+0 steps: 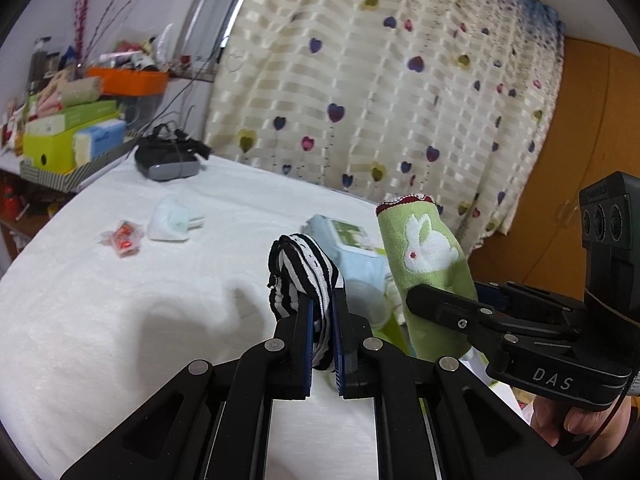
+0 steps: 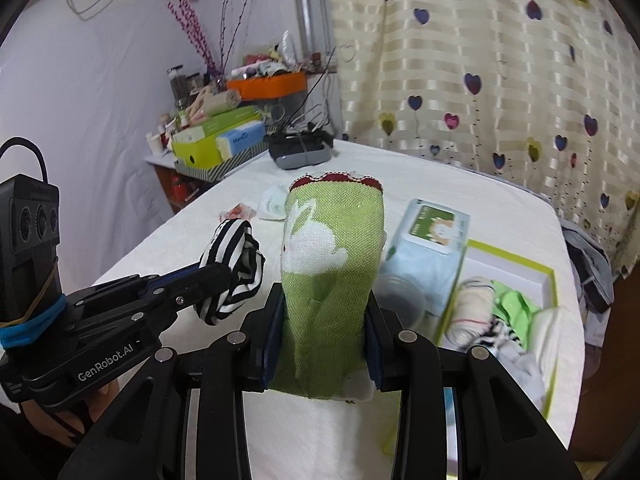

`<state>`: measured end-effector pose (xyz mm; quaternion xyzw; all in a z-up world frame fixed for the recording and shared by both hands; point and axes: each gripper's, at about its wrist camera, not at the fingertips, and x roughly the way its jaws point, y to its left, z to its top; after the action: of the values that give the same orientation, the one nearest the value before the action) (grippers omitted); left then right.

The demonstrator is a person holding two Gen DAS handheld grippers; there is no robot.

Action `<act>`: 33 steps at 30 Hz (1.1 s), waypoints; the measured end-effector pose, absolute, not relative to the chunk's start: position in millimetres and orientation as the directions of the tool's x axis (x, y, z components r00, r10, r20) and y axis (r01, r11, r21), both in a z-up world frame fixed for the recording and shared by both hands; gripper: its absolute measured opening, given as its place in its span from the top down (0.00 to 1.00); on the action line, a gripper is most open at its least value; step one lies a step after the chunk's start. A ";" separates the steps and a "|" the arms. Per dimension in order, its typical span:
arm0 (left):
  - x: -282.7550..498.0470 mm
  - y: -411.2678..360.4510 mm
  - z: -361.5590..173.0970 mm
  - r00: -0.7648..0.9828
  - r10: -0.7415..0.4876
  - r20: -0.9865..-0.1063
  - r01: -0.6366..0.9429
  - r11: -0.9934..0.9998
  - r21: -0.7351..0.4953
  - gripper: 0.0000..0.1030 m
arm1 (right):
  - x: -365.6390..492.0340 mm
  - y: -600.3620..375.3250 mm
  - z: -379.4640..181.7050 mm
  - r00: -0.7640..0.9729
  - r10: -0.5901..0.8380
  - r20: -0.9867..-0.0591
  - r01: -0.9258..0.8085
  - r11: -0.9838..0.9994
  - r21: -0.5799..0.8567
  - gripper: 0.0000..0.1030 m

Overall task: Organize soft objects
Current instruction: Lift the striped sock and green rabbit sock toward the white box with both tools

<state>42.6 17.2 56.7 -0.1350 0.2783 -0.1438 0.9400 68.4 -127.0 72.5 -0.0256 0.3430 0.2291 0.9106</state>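
My left gripper (image 1: 321,300) is shut on a bunched black-and-white striped sock (image 1: 302,268), which it holds above the white-covered table (image 1: 120,320). My right gripper (image 2: 325,300) is shut on a rolled green cloth with a white rabbit (image 2: 332,248), which stands upright between its pads. The two grippers hang side by side, the left gripper (image 2: 214,276) just left of the green roll. A box with a yellow-green rim (image 2: 549,276), at the table's right, holds several soft items.
A pale blue wipes pack (image 2: 432,248) and a clear plastic cup (image 2: 400,300) lie beside the box. A headset (image 1: 168,160), a white packet (image 1: 172,224) and a red wrapper (image 1: 124,238) sit farther back. Cluttered shelves stand at the left, a heart-patterned curtain behind.
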 end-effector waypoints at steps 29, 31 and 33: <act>30.9 -64.8 66.0 0.748 -0.458 -0.480 0.358 0.888 -0.289 0.92 | 27.3 -226.7 80.1 0.749 0.318 -0.581 -0.262 0.948 0.182 0.65; 31.0 -70.6 66.0 0.743 -0.466 -0.480 0.370 0.884 -0.287 0.92 | 26.2 -232.6 80.5 0.753 0.310 -0.580 -0.251 0.951 0.183 0.65; 31.3 -75.9 65.5 0.738 -0.475 -0.479 0.381 0.879 -0.286 0.92 | 25.7 -239.0 79.9 0.757 0.301 -0.580 -0.237 0.954 0.186 0.65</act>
<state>31.3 -75.9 65.5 -0.0846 0.2793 -0.2305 0.9283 25.7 -239.0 79.9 0.0503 0.3177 0.1439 0.9359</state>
